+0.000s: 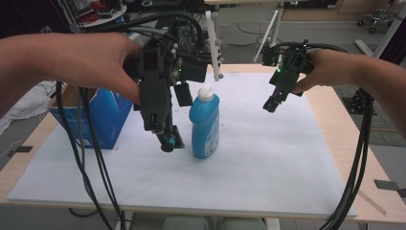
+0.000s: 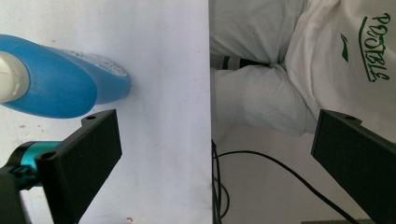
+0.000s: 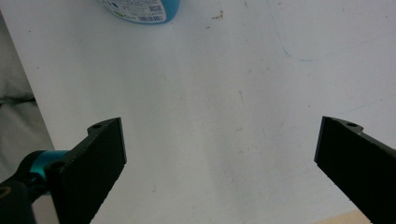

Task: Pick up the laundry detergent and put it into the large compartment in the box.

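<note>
Standing upright near the middle of the white-covered desk, the blue plastic bottle with a white cap is tall and narrow-footed, so I judge that a sideways knock from the left claw, which hangs just beside it, could tip it over. Both claws are spread wide and hold nothing: the left one has the bottle off to one side of its jaws rather than between them, while the right claw hovers apart on the other side over bare desk. A blue cardboard box sits at the desk's left edge.
</note>
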Demonstrator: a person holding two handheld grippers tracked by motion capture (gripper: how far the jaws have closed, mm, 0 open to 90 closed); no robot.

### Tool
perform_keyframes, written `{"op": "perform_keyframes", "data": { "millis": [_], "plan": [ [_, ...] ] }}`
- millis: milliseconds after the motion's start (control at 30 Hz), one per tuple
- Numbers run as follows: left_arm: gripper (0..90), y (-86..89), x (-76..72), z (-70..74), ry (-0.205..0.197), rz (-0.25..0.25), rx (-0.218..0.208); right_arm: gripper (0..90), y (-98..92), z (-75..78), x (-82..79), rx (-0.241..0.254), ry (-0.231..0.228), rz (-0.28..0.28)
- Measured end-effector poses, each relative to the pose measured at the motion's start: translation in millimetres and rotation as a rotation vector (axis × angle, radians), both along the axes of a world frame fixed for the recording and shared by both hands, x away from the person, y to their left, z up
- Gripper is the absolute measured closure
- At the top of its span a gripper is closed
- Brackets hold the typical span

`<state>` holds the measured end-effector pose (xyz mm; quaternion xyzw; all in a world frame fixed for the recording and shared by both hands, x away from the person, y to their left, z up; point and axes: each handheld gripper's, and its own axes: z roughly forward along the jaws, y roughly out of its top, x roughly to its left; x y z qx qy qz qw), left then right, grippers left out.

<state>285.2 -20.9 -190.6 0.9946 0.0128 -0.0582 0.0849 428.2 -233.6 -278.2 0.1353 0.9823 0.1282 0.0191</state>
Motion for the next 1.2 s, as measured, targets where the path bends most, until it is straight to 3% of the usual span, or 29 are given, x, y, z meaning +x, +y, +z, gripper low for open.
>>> {"op": "perform_keyframes", "data": {
  "millis": [133,367,500,600,733,767,800,967,1200],
  "plan": [
    [1.7,1.0,1.0,0.6,0.000,0.012,0.001,1.2,-1.0,-0.2,0.6,0.002,0.001,-0.003],
    [1.7,3.6,5.5,2.4,-0.004,0.098,-0.019,1.2,-2.6,-0.5,1.0,0.000,-0.003,-0.003],
    [1.7,5.0,13.0,1.6,-0.010,0.207,-0.040,1.2,-2.4,-1.1,0.5,-0.007,-0.008,0.002],
    [1.6,5.7,20.3,-3.3,-0.014,0.303,-0.032,1.2,-3.3,-0.8,0.6,-0.009,-0.015,-0.001],
    [1.7,5.4,29.7,-9.3,-0.015,0.388,-0.026,1.2,-4.1,-0.9,0.5,-0.008,-0.017,-0.002],
    [1.6,5.4,29.7,-9.3,-0.015,0.388,-0.026,1.2,-4.1,-0.9,0.5,-0.008,-0.017,-0.002],
    [1.6,4.3,34.2,-11.5,-0.019,0.428,-0.028,1.2,-4.2,-0.8,0.8,-0.009,-0.017,0.000],
    [1.7,0.4,43.5,-14.5,-0.022,0.528,-0.044,1.2,-2.3,-1.5,1.1,-0.010,-0.020,0.004],
    [1.6,2.3,56.5,-16.3,-0.043,0.732,-0.065,1.2,-2.7,-1.4,1.6,-0.007,-0.021,0.005]
  ]
}}
